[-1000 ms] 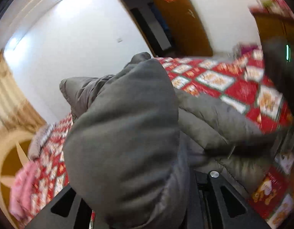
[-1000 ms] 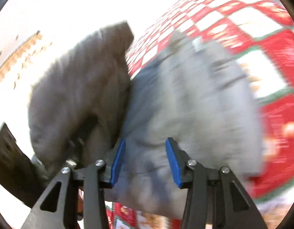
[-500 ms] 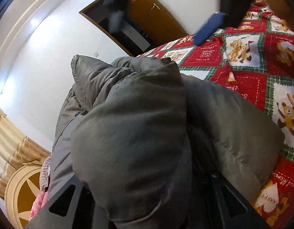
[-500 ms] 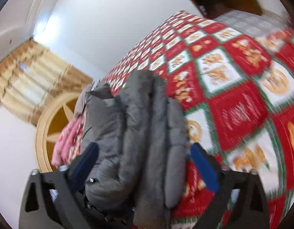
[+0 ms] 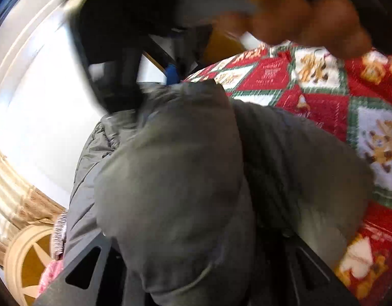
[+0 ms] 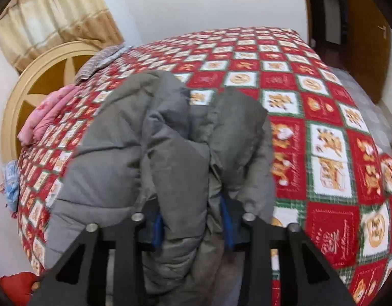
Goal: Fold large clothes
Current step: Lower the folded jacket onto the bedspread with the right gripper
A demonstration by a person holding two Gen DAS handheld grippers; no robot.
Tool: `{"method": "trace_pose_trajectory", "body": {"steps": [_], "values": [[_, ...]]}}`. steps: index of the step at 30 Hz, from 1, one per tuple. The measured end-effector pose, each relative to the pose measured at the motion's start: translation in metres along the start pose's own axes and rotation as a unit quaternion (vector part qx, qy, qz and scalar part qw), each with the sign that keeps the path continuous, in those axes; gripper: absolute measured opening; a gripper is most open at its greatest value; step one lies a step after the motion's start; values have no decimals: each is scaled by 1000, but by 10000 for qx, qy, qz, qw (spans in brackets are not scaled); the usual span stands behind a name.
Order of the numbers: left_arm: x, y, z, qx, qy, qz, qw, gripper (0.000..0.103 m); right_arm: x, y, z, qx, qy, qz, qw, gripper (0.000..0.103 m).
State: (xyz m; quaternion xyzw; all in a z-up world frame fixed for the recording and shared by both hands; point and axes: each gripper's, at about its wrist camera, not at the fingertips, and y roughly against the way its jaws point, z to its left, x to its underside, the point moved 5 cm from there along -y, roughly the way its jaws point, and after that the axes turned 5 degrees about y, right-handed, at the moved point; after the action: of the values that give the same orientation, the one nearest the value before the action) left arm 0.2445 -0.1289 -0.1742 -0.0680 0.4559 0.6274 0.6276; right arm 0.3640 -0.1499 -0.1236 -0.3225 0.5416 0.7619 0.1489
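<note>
A grey padded jacket [image 6: 170, 148] lies bunched on a bed with a red, white and green patchwork quilt [image 6: 323, 132]. My right gripper [image 6: 193, 224] has its blue pads on either side of a thick fold of the jacket and grips it. In the left wrist view the same jacket [image 5: 175, 183] bulges over my left gripper [image 5: 196, 267] and hides its fingertips; the fabric seems clamped between them. The other gripper [image 5: 114, 58] and the person's hand [image 5: 302, 17] pass blurred across the top of that view.
The quilt [image 5: 323, 81] stretches far to the right and back. A round wooden headboard [image 6: 45, 76] stands at the left, with pink bedding [image 6: 48, 114] and a striped cloth [image 6: 101, 61] beside it. A doorway [image 6: 348, 25] is at the back right.
My right gripper has moved from above the bed down onto the jacket and closed from wide open onto a fold. My left gripper still holds its bunched part.
</note>
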Motion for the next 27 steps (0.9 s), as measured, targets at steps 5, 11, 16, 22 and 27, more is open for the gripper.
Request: {"method": "trace_pose_trajectory", "body": {"steps": [5, 11, 16, 22, 27], "values": [[7, 50, 30, 1074, 874, -390, 9896, 41, 27, 5, -32, -526, -785, -193, 9953, 25], [31, 114, 88, 2310, 2132, -843, 9455, 79, 47, 4, -39, -1026, -1572, -500, 9810, 26], [35, 127, 160, 2389, 3196, -1049, 9109, 82, 65, -2, -49, -1330, -2116, -631, 9662, 26], [15, 31, 235, 2158, 4951, 45, 8416, 83, 91, 1, -42, -1447, -2685, -1001, 9471, 26], [-7, -47, 206, 2160, 4990, 700, 8363, 83, 99, 7, -31, -1232, -2498, -1080, 9543, 26]]}}
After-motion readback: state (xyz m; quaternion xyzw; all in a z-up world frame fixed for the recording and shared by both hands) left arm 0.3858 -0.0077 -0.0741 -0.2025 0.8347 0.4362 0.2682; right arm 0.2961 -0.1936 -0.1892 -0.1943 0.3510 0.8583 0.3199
